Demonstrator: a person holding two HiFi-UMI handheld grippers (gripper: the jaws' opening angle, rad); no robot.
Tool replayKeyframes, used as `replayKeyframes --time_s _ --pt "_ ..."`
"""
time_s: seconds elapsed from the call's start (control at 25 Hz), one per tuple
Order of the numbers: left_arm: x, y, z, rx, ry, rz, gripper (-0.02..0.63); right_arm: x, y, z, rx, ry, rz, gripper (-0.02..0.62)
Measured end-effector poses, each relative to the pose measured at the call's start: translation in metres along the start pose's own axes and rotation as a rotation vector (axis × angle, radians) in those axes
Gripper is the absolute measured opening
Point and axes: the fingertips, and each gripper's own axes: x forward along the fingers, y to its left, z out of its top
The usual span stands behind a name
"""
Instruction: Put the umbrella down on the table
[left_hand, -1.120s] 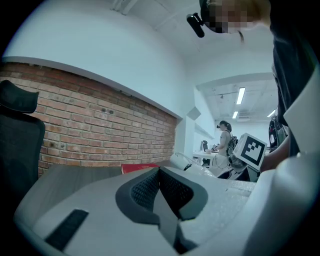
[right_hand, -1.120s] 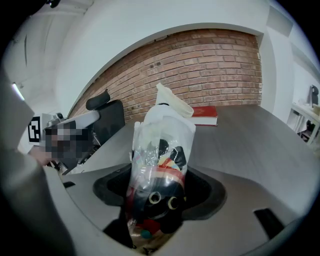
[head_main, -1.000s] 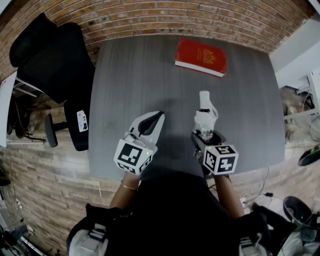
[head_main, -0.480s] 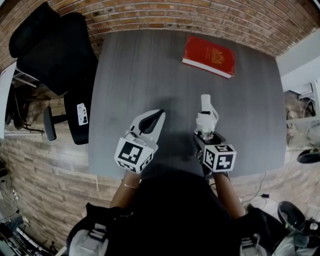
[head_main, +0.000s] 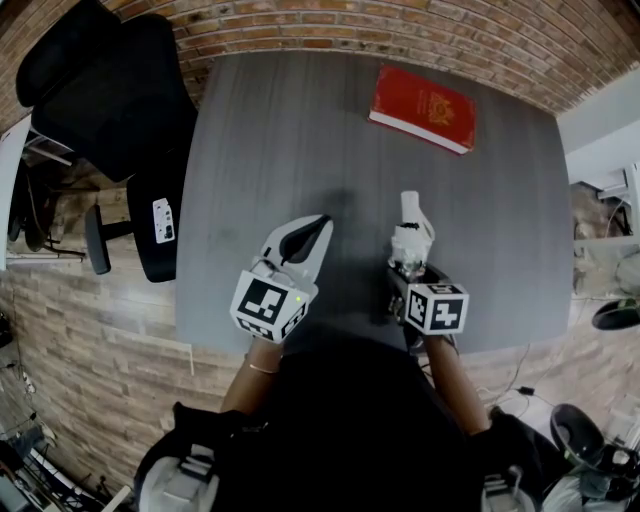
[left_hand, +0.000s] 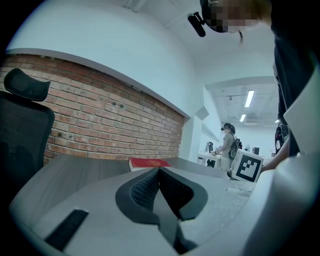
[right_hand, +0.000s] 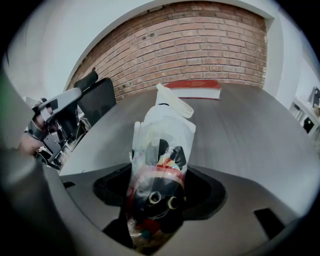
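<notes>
Right gripper (head_main: 410, 274) is clamped on the umbrella (head_main: 411, 228), jaws pinching its near end. It's a short folded one in a clear sleeve, with a cartoon black face and round eyes showing through. The long axis runs straight out from the jaws, away from the person, toward the red book (head_main: 423, 108) at the far edge. It's over the table (head_main: 270, 130), close to the near edge and right of the middle. Whether the white tip touches the surface, I can't say.

Bare table lies under and ahead of it, so by my read setting it down means lowering it flat along that same line.

Left gripper (head_main: 318, 226) hangs just alongside, jaws together on nothing.

Writing? The book has a gold emblem, but it's too small to read.
</notes>
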Motion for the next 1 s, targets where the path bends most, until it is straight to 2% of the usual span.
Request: replayKeyframes --time_s 1.0 --pt "0.001 -0.004 -0.004 0.0 -0.003 -0.003 0.002 0.022 -0.013 -0.019 0.039 0.084 -0.02 0.293"
